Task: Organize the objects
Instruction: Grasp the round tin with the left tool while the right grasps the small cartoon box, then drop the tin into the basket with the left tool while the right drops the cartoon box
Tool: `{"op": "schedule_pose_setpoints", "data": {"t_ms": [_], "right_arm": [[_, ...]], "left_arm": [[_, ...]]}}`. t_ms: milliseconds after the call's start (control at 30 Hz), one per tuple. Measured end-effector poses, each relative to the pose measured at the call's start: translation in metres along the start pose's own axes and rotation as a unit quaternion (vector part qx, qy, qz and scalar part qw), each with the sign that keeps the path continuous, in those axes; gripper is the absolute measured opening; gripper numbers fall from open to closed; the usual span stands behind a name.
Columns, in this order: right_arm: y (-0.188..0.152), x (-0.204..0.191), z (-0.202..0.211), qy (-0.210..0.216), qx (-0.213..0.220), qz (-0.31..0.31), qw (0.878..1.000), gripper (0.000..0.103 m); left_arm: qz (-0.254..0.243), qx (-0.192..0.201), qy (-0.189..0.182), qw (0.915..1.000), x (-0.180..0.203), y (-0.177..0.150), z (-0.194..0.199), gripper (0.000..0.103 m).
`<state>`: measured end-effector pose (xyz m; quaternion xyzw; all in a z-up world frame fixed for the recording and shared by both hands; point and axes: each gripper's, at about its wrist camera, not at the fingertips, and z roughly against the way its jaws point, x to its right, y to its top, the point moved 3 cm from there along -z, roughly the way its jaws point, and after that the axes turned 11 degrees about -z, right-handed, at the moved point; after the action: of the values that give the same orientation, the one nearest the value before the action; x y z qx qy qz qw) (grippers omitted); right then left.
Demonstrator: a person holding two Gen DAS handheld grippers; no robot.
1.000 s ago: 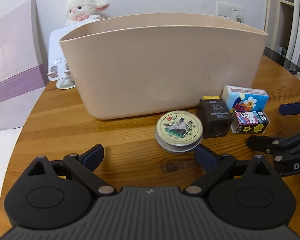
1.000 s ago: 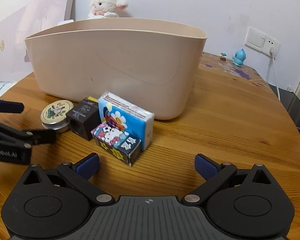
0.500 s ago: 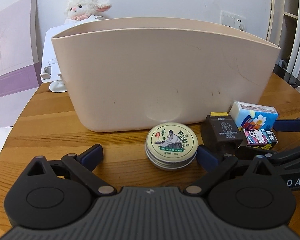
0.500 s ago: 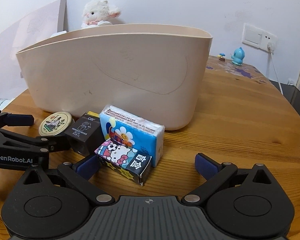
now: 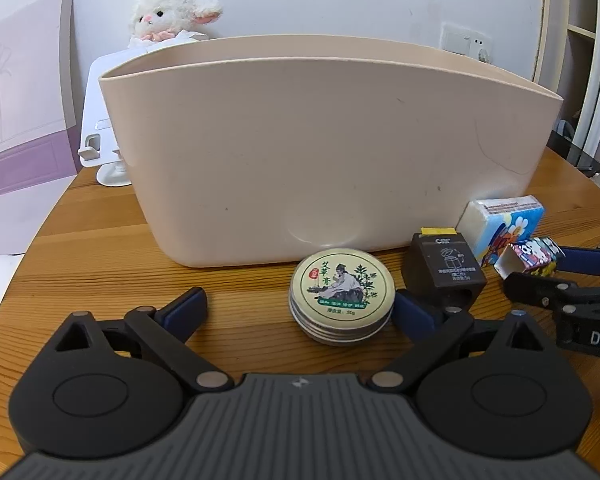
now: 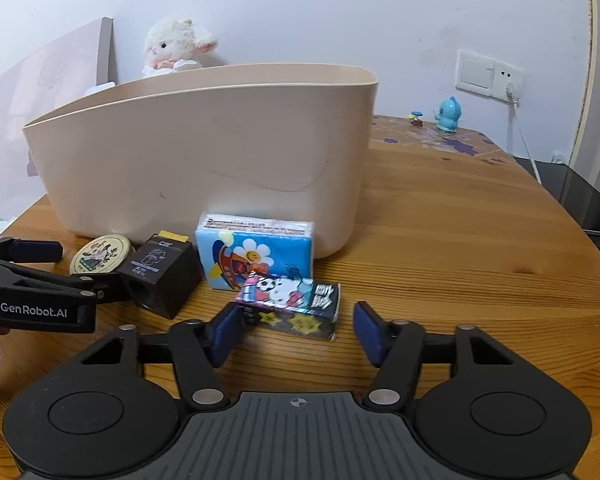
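Observation:
A tall beige bin (image 5: 320, 152) stands on the round wooden table (image 5: 100, 264). In front of it lie a round balm tin (image 5: 342, 290), a black cube box (image 5: 444, 272), a blue tissue pack (image 6: 256, 254) and a small cartoon carton (image 6: 290, 306). My left gripper (image 5: 300, 310) is open, with the tin between its fingers, close to the right pad. My right gripper (image 6: 296, 330) is open around the cartoon carton, the left pad touching its end. The bin's inside is hidden.
A plush lamb (image 5: 172, 12) and a white stand (image 5: 104, 148) sit behind the bin. A blue figurine (image 6: 448, 114) stands at the far right by the wall socket (image 6: 488, 74). The table edge curves near on the left.
Both grippers have moved forward toward the objects. The tin has come between the left fingers. The carton has come between the right fingers and is tilted.

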<state>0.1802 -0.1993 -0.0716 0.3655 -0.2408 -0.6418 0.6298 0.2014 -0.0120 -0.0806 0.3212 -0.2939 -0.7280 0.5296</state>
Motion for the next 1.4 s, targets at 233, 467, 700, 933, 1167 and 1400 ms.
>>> {"op": "schedule_pose_setpoints", "data": {"t_ms": [233,467,700,933,1167,1400], "right_arm": [[-0.004,-0.001,0.004,-0.008,0.003,0.0,1.0,0.047],[-0.004,-0.001,0.014,-0.002,-0.006,-0.02,1.0,0.047],[0.013,0.004,0.048,0.012,0.023,-0.022,0.999,0.047],[0.046,0.006,0.077,0.033,0.066,-0.022,0.997,0.047],[0.077,-0.004,0.091,0.054,0.106,-0.024,0.993,0.047],[0.113,-0.014,0.091,0.059,0.142,-0.028,0.988,0.047]], "left_arm": [[-0.017,0.025,-0.03,0.9991,0.007,0.003,0.006,0.056],[-0.014,0.031,-0.051,0.9981,0.005,-0.005,0.021,0.056],[-0.018,0.035,-0.047,0.9981,-0.001,0.006,0.048,0.056],[-0.02,0.079,-0.041,0.9959,-0.015,0.037,0.088,0.056],[-0.023,0.112,-0.004,0.9934,-0.03,0.074,0.109,0.056],[-0.014,0.126,0.018,0.9917,-0.036,0.101,0.088,0.056]]}}
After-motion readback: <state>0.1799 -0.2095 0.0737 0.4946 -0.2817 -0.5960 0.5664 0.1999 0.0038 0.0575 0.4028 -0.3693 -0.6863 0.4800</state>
